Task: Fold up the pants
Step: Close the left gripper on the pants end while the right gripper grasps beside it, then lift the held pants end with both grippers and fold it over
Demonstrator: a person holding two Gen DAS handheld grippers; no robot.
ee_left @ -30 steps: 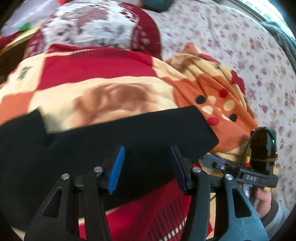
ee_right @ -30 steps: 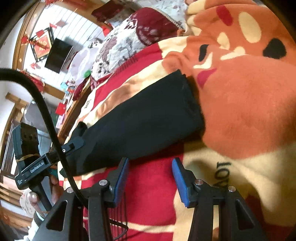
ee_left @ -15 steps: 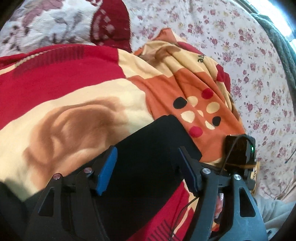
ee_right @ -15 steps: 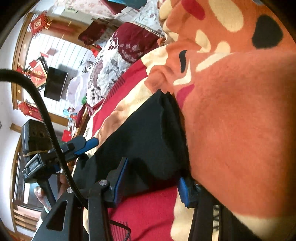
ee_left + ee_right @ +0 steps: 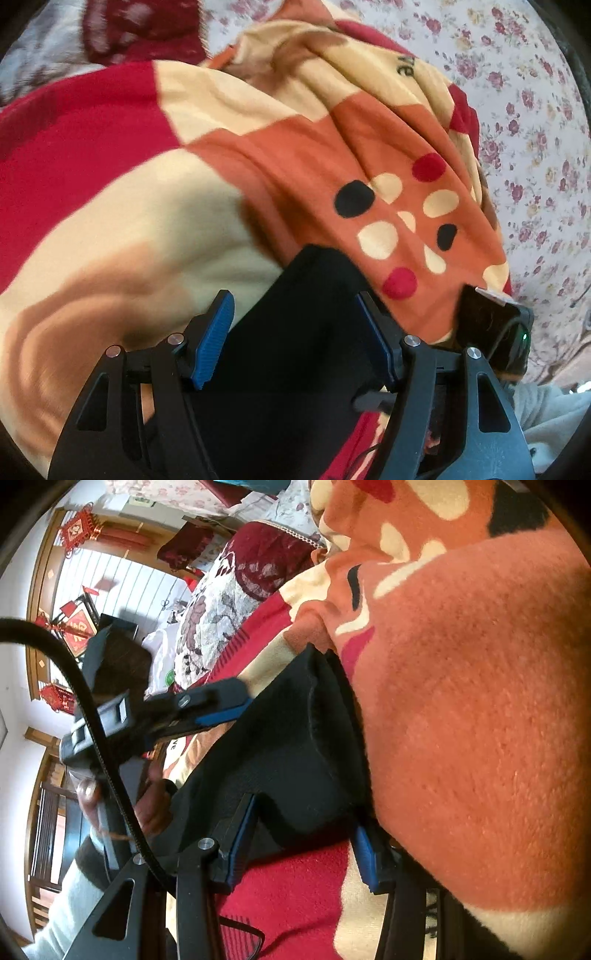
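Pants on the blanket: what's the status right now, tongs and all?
Left tongs open, jaws just widened, straddling black pants. Right tongs open at the pants' end. Orange blanket bunched against it.

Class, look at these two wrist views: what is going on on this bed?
A person with a gripper in each hand is folding black pants on a red and orange blanket. The left gripper has just been opening and its jaws straddle the end of the pants, pads not pressing. The right gripper stands open around the same end from the other side. Neither grips the cloth yet.
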